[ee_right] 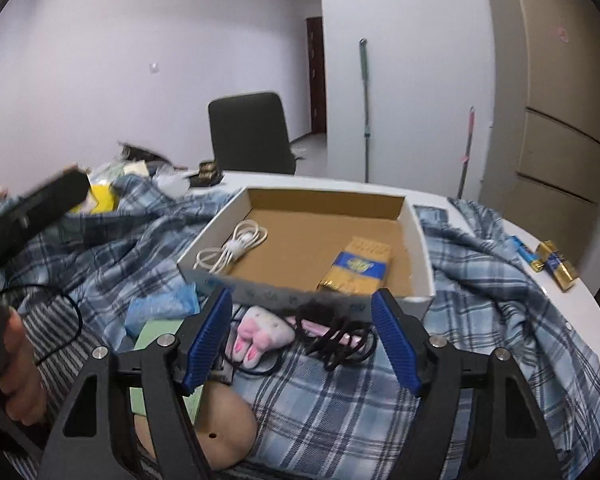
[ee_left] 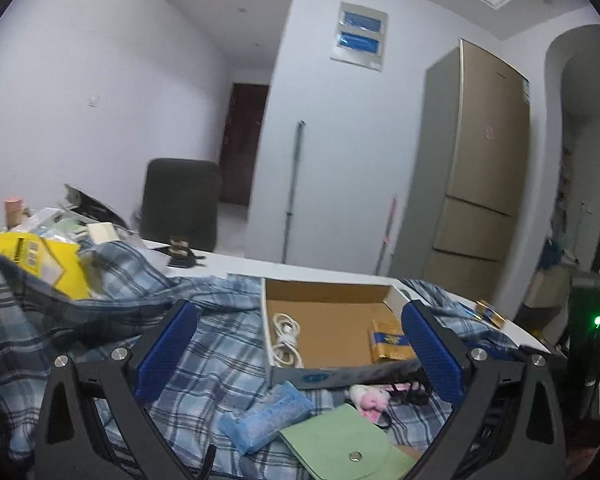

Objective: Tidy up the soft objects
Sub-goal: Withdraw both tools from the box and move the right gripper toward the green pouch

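A shallow cardboard box (ee_right: 420,248) (ee_left: 266,320) stands on a blue plaid cloth (ee_right: 340,400) (ee_left: 220,340). It holds a coiled white cable (ee_right: 232,250) (ee_left: 286,338) and a gold-blue packet (ee_right: 356,270) (ee_left: 388,346). In front of it lie a pink-white plush bunny (ee_right: 260,334) (ee_left: 370,398), a tangle of black cord (ee_right: 332,334), a blue lace pouch (ee_left: 266,414) (ee_right: 160,308) and a green felt pouch (ee_left: 348,444). My right gripper (ee_right: 302,338) is open, jaws either side of bunny and cord. My left gripper (ee_left: 296,352) is open and empty above the pouches.
A yellow bag (ee_left: 40,256) and clutter sit at the left. Gold-blue packets (ee_right: 556,264) lie at the table's right edge. A black office chair (ee_right: 252,132), a fridge (ee_left: 472,184) and mop handles (ee_right: 365,108) stand behind the white table (ee_right: 572,312).
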The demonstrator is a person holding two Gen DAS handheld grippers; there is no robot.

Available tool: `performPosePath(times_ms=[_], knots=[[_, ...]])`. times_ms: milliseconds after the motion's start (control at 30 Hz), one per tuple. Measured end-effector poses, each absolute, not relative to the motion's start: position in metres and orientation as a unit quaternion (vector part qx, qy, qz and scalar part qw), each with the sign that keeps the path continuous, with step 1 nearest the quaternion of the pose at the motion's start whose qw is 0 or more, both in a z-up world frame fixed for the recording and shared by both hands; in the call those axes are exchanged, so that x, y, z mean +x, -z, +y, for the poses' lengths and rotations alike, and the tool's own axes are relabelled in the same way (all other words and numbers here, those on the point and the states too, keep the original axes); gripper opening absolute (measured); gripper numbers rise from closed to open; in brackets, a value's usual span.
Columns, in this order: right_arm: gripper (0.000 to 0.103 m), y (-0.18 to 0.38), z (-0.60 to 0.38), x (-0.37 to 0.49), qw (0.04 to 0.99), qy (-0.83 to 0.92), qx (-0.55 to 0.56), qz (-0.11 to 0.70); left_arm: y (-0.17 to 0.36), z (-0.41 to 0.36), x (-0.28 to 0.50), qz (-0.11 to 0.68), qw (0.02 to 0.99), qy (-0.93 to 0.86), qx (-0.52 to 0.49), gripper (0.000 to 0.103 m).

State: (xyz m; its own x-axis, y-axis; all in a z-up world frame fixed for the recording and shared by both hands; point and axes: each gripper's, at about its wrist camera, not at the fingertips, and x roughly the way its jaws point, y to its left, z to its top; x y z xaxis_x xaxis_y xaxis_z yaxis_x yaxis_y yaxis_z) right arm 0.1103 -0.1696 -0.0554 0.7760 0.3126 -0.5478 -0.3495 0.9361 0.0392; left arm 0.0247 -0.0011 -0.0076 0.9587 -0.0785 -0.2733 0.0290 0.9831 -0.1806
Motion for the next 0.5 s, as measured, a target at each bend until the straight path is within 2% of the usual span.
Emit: performPosePath(times_ms=[333, 500], knots=[[0.072, 0.066, -0.169, 0.117, 0.942, -0.152, -0.03, 0.298, 0.006, -0.008, 0.027, 0.138, 0.985, 0.071, -0.071, 0.103], [0.072, 0.043, -0.165, 0.099, 0.947, -0.133, -0.086, 0.28, -0.024, -0.017, 0.016, 0.13, 0.986, 0.104, -0.019, 0.103]])
